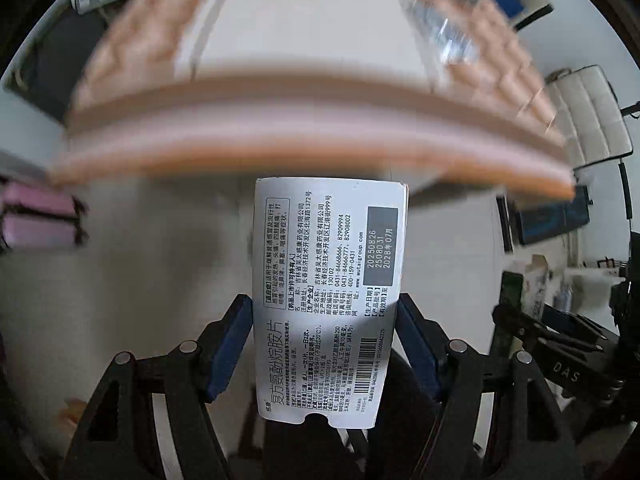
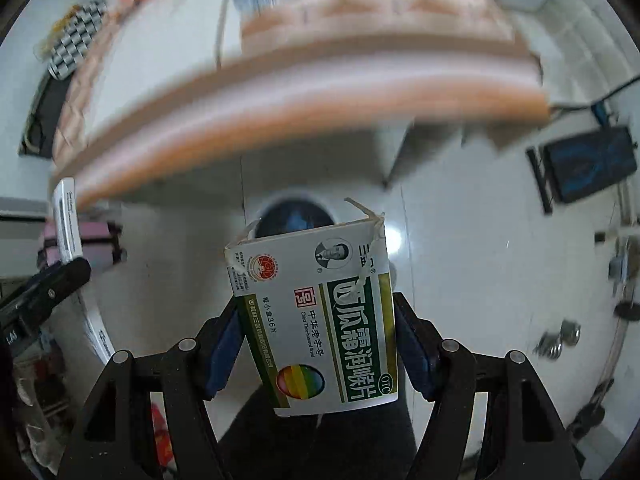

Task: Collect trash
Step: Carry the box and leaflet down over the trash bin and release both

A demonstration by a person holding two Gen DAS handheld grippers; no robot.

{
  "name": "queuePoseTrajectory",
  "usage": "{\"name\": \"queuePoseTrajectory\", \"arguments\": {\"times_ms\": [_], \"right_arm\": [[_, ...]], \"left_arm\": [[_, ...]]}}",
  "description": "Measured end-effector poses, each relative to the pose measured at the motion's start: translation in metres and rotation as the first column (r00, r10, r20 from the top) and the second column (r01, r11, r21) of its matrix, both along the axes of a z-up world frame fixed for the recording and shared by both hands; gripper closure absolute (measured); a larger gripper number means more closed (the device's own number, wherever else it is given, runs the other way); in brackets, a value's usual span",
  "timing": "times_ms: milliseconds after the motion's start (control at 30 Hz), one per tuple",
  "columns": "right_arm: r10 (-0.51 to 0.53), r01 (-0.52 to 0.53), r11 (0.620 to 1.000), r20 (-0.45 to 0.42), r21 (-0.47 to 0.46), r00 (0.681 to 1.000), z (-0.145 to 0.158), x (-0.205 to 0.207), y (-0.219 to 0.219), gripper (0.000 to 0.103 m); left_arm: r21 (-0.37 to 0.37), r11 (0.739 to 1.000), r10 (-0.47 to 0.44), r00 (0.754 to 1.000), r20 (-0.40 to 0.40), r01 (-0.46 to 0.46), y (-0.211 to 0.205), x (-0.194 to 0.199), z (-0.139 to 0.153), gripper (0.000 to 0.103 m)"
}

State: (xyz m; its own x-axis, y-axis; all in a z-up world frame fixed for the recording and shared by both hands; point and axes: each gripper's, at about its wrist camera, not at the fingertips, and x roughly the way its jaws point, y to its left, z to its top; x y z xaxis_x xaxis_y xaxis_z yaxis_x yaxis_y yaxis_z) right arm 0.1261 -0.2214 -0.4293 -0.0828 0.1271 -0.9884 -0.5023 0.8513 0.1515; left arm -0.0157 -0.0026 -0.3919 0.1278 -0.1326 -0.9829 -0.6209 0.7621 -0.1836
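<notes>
My left gripper [image 1: 325, 312] is shut on a white medicine box [image 1: 326, 280] with black Chinese print, held upright between the blue pads. My right gripper [image 2: 316, 312] is shut on a white and green lozenge box [image 2: 320, 320] with a torn open top. Right behind and below the lozenge box is a round white trash bin [image 2: 296, 210] with a dark inside. The left gripper and its white box also show at the left edge of the right wrist view [image 2: 66, 220]. A clear plastic bottle [image 1: 432, 12] lies on the pink-edged table [image 1: 304, 132], which is blurred.
The pink-edged table [image 2: 320, 92] spans the top of both views above a white tiled floor. A checkered cloth [image 2: 76, 44] lies on the table's far side. Pink boxes [image 1: 36, 216] sit at left. A dark monitor [image 2: 588, 164] and clutter stand at right.
</notes>
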Motion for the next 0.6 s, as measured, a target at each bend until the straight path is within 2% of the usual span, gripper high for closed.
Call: {"name": "queuePoseTrajectory", "arguments": {"times_ms": [67, 200, 233, 367, 500, 600], "right_arm": [[-0.011, 0.011, 1.0, -0.039, -0.016, 0.999, -0.037, -0.012, -0.007, 0.032], [-0.036, 0.033, 0.999, -0.085, -0.03, 0.996, -0.12, -0.017, -0.008, 0.032], [-0.046, 0.043, 0.999, -0.095, -0.03, 0.994, -0.137, -0.016, -0.006, 0.032], [-0.066, 0.061, 0.997, -0.128, -0.042, 0.99, -0.224, -0.007, 0.01, 0.032], [-0.072, 0.068, 0.997, -0.153, -0.031, 0.986, -0.296, 0.003, 0.028, 0.032], [-0.066, 0.063, 0.998, -0.167, -0.022, 0.984, -0.346, 0.008, 0.045, 0.032]], "left_arm": [[-0.063, 0.998, 0.028, 0.999, -0.021, -0.03, -0.001, -0.005, -0.036, 0.033], [-0.186, 0.98, 0.064, 0.997, -0.046, -0.072, 0.006, 0.005, -0.132, 0.033], [-0.21, 0.974, 0.073, 0.996, -0.055, -0.083, 0.01, 0.012, -0.164, 0.033], [-0.249, 0.959, 0.112, 0.989, -0.092, -0.131, 0.022, 0.031, -0.256, 0.033], [-0.279, 0.949, 0.114, 0.985, -0.133, -0.147, 0.03, 0.049, -0.331, 0.033], [-0.289, 0.943, 0.128, 0.981, -0.143, -0.165, 0.036, 0.05, -0.361, 0.026]]}}
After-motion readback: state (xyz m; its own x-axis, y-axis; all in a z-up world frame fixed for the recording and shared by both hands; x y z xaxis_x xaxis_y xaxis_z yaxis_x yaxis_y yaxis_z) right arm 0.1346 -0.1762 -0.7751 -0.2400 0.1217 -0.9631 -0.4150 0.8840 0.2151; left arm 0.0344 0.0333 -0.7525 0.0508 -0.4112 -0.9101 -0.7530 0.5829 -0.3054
